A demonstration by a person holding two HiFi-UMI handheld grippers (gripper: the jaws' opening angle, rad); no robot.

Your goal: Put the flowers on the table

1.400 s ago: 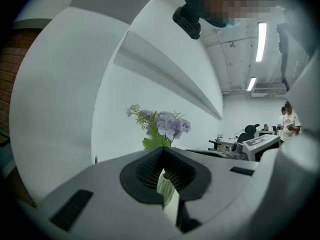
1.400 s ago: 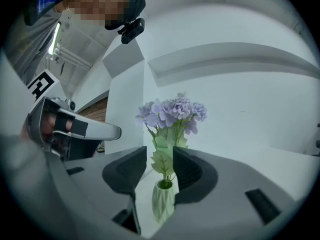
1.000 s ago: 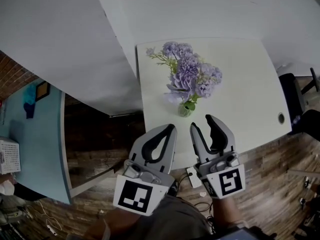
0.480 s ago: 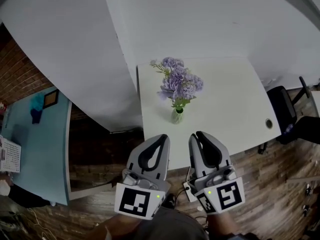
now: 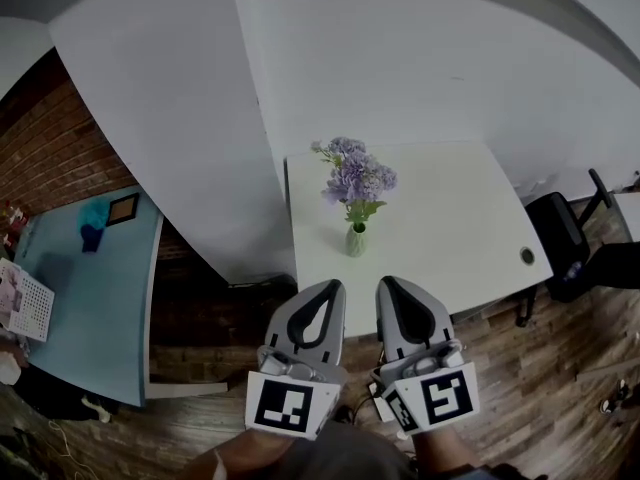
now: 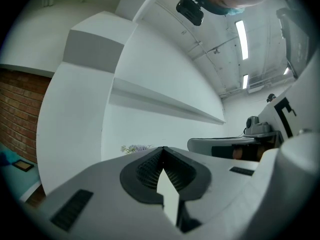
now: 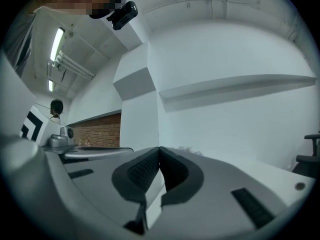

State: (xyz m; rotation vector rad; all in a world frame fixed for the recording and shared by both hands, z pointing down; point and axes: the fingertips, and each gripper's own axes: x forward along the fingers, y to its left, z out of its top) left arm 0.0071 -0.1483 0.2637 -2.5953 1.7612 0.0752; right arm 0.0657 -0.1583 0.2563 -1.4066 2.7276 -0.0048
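Purple flowers (image 5: 355, 176) stand upright in a small pale green vase (image 5: 357, 240) on the white table (image 5: 450, 218), near its left side. Both grippers hang below the table's near edge, apart from the vase. My left gripper (image 5: 334, 285) is shut with nothing in it. My right gripper (image 5: 385, 282) is also shut and empty. In the left gripper view the closed tips (image 6: 162, 148) point toward the wall, with the flowers (image 6: 134, 148) small beyond them. In the right gripper view the flowers (image 7: 189, 149) peek just over the closed tips (image 7: 159, 148).
A light blue table (image 5: 90, 298) at the left carries a picture frame (image 5: 124, 209) and a white basket (image 5: 20, 303). A black chair (image 5: 560, 243) stands at the white table's right end. White walls rise behind, a brick wall (image 5: 60, 158) lies left, and wood floor lies below.
The right gripper's jaws have gone from wide open to shut, empty. Both grippers have drawn back from the table, and the flowers look smaller and farther away.
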